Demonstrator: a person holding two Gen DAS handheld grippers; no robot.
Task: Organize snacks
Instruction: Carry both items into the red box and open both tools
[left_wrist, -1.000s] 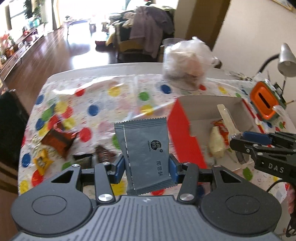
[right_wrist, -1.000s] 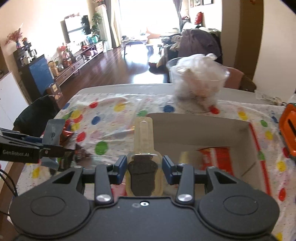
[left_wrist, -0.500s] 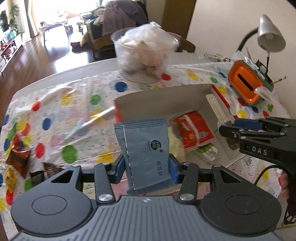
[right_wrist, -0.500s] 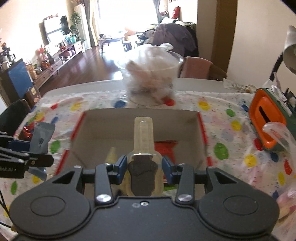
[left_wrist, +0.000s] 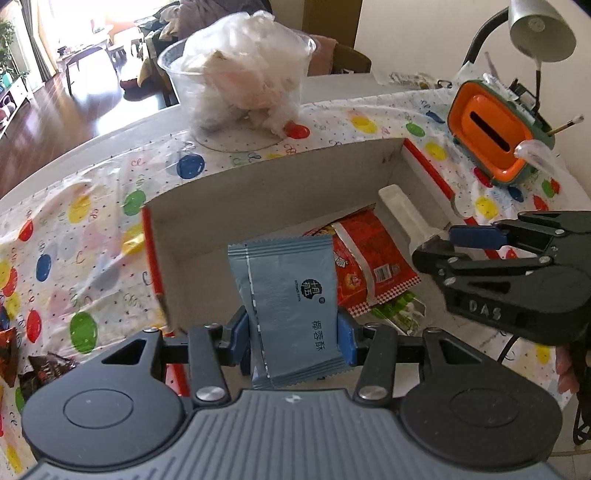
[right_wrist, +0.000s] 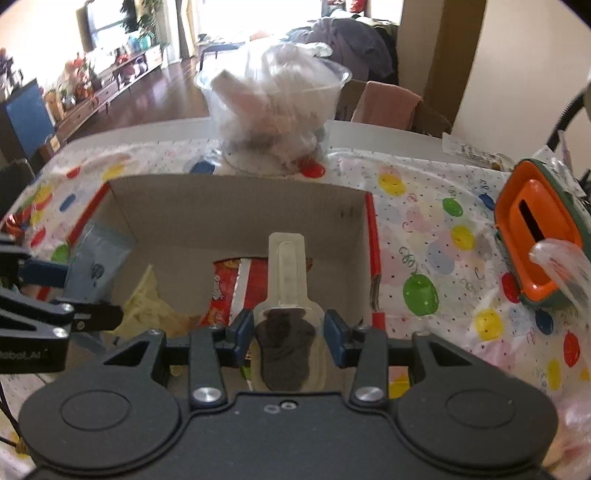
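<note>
The counter (left_wrist: 110, 125) wore a white cloth (left_wrist: 92, 236) dotted with coloured spots. On it sat an open cardboard box (left_wrist: 258, 184) with red outer sides, and behind the box stood a clear plastic tub (left_wrist: 236, 85) stuffed with crumpled bags. An orange holder (left_wrist: 487, 136) stood to the right of the box. Inside the box lay a red snack bag (left_wrist: 369, 258) and a pale yellow packet (right_wrist: 151, 310).

The left tool (left_wrist: 293, 332) was clamped on a grey-blue snack packet (left_wrist: 288, 291), its blue pads pressing both side edges, and it held the packet upright above the near left part of the box. The right tool (right_wrist: 290, 336) was clamped on a clear-wrapped dark snack (right_wrist: 284, 332) whose long flat tab pointed towards the far wall of the box, above the box's near right part. A few loose wrappers (left_wrist: 44, 369) lay on the cloth left of the box.
</note>
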